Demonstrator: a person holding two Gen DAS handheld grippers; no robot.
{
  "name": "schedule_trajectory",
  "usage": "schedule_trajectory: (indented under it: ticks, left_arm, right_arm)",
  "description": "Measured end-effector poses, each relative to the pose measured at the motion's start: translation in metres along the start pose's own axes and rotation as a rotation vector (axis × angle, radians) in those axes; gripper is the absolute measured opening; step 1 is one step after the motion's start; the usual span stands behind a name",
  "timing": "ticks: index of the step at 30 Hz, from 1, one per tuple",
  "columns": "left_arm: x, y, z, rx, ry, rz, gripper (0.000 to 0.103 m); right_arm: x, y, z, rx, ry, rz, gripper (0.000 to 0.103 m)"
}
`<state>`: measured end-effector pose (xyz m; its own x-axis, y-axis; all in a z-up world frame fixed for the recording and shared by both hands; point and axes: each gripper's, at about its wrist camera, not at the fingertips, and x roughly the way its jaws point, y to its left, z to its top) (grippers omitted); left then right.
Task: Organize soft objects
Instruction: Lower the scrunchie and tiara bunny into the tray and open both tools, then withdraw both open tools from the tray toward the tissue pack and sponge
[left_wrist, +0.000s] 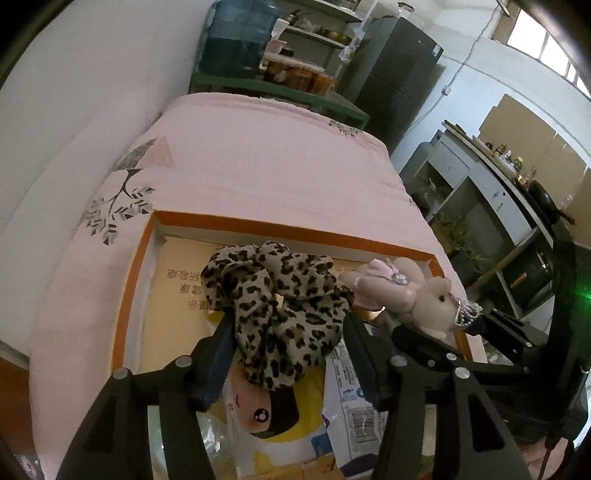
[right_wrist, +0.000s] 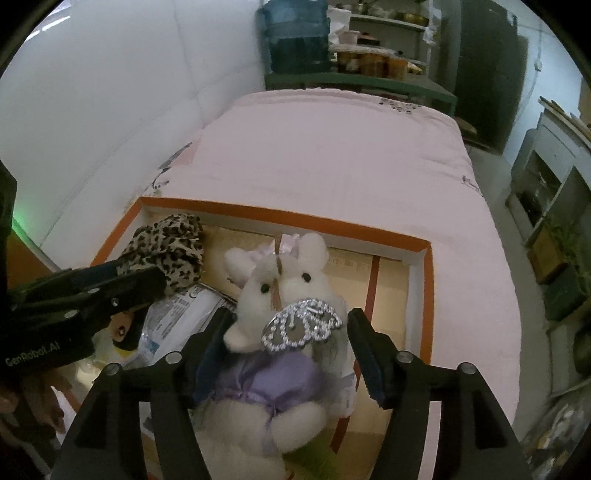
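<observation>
A leopard-print scrunchie (left_wrist: 280, 288) lies inside an orange-rimmed box (left_wrist: 258, 225) on the bed. My left gripper (left_wrist: 288, 332) is open, its fingers standing on either side of the scrunchie without squeezing it. A white plush rabbit (right_wrist: 280, 284) in a purple dress with a sparkly tiara sits in the same box (right_wrist: 280, 214). Around it my right gripper (right_wrist: 288, 332) is open; the rabbit leans on the left finger and a gap shows on the right. The rabbit (left_wrist: 424, 291) lies right of the scrunchie. In the right wrist view the scrunchie (right_wrist: 166, 243) is at the box's far left.
The box rests on a pink bed cover (left_wrist: 277, 155) beside a white wall. Under the soft things lie a barcoded plastic packet (left_wrist: 351, 398) and a yellow cartoon packet (left_wrist: 266, 413). A green shelf with jars (left_wrist: 280, 85) stands past the bed, grey cabinets (left_wrist: 480, 192) to the right.
</observation>
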<state>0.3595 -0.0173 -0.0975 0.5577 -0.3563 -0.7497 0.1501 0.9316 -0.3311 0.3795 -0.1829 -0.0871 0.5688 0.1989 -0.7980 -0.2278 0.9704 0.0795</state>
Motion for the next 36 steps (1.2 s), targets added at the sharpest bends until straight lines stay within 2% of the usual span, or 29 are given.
schedule_trajectory:
  ticks: [11,24,36]
  left_arm:
    - [-0.031,-0.013,-0.011,0.022,-0.073,0.017,0.058]
    - [-0.075,-0.039,-0.028,0.068,-0.138,0.004,0.058]
    - [-0.116,-0.049,-0.056,0.065,-0.184,0.004,0.058]
  right_arm:
    - [-0.031,0.006,-0.021,0.039,-0.066,-0.040,0.066]
    - [-0.083,0.023,-0.039,0.053,-0.135,-0.024,0.066]
    - [-0.129,0.045,-0.065,0.039,-0.184,-0.012,0.066]
